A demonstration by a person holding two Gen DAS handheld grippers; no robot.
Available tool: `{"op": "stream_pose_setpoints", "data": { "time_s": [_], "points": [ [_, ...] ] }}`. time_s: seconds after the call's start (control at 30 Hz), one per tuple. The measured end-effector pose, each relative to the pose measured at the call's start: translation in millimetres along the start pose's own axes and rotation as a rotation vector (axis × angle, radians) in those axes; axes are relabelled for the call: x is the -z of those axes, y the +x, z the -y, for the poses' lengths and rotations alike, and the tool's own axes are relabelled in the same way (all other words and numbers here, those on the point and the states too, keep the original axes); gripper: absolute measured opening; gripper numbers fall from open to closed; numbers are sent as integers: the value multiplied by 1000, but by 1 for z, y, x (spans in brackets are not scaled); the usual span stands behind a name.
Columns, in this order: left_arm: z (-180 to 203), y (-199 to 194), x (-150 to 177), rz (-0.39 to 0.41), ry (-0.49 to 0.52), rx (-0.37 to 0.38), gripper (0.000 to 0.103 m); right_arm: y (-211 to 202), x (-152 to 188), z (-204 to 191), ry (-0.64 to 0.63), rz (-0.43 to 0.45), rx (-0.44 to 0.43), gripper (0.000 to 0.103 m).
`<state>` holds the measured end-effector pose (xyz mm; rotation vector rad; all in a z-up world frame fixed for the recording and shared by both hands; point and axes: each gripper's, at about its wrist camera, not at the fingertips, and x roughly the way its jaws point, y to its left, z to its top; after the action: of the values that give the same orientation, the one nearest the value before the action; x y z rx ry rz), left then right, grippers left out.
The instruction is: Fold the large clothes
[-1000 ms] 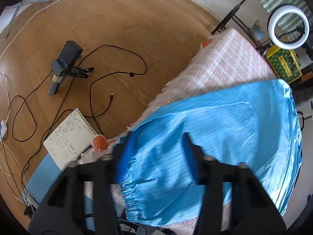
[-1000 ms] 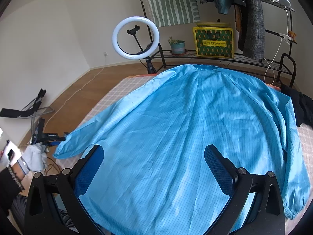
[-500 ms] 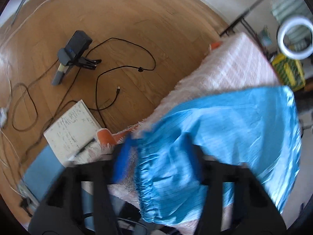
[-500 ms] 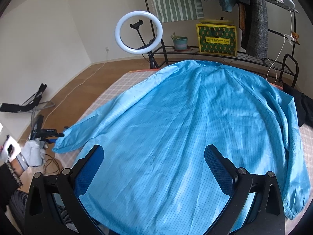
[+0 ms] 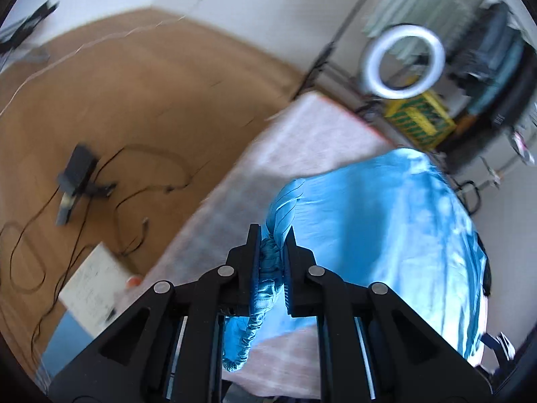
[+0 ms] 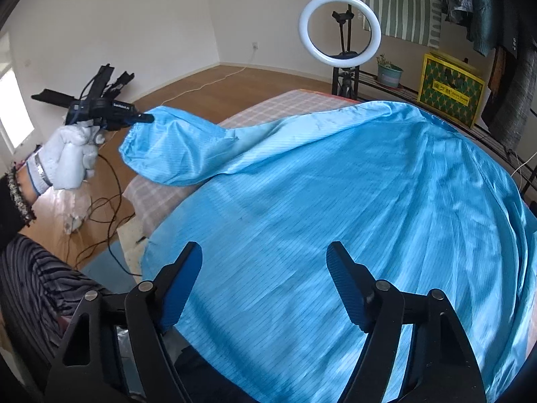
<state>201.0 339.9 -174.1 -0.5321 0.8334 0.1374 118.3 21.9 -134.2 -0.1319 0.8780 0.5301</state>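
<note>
While spread flat over the checked worktop (image 6: 278, 107), blue garment (image 6: 352, 201) now lifted by its sleeve cuff (image 5: 268, 258), clamped in just-closed left gripper (image 5: 272, 238); right gripper (image 6: 265, 258) narrowing, empty, above hem: sleeve fold beginning.

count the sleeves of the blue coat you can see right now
2. One sleeve is lifted off the bed, its cuff pinched in the left gripper. The other sleeve lies flat along the coat's far side.
</note>
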Motion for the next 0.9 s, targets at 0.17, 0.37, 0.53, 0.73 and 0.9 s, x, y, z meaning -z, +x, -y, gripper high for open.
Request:
{"op": "stream_pose_setpoints", "data": {
  "time_s": [0.17, 0.37, 0.53, 0.73, 0.9],
  "points": [
    [50, -2, 1, -6, 90, 73, 10, 5, -1, -20, -20, -11, -69, 56],
    [66, -7, -1, 6, 77, 120, 10, 43, 40, -127, -402, -76, -110, 56],
    [60, -15, -1, 14, 65, 143, 10, 96, 68, -193, -663, -126, 27, 54],
    [52, -30, -5, 47, 53, 157, 10, 121, 52, -175, -568, -116, 192, 7],
    [48, -38, -7, 68, 60, 162, 10, 70, 13, -83, 77, -36, -75, 3]
  ]
}}
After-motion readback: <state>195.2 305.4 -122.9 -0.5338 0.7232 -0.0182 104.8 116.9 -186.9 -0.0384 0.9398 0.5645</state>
